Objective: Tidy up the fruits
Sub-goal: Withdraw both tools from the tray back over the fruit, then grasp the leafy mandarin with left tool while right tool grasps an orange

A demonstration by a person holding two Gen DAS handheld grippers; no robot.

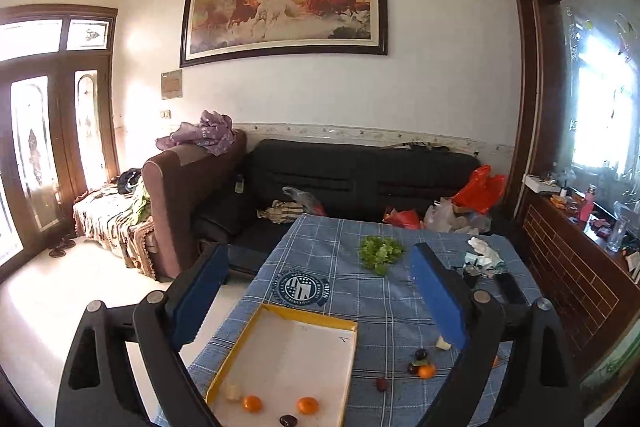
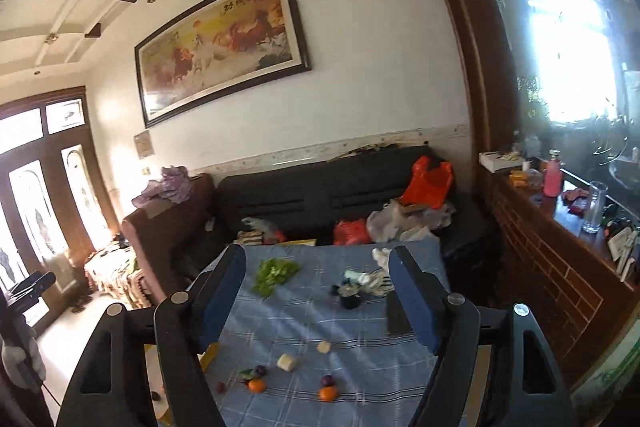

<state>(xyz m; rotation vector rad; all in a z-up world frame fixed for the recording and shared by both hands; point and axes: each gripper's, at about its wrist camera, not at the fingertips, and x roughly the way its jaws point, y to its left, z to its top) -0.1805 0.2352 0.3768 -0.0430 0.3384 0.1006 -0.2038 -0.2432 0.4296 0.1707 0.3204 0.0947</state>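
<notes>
Left wrist view: both tools spread and empty

We see the left tool [image 1: 320, 291] spread, holding nothing, above a yellow-rimmed tray [image 1: 347, 367] at lower centre holding two oranges [image 1: 307, 405]. The right tool [image 2: 318, 291] gapes empty too; loose fruits [image 2: 328, 393] lie low on the checked tabletop [image 2: 304, 315]

A tray [image 1: 280, 355] sits on the table [image 1: 360, 291] and holds two oranges [image 1: 307, 405]; more fruit [image 1: 424, 369] lies right of it, greens [image 1: 379, 253] behind.
</notes>
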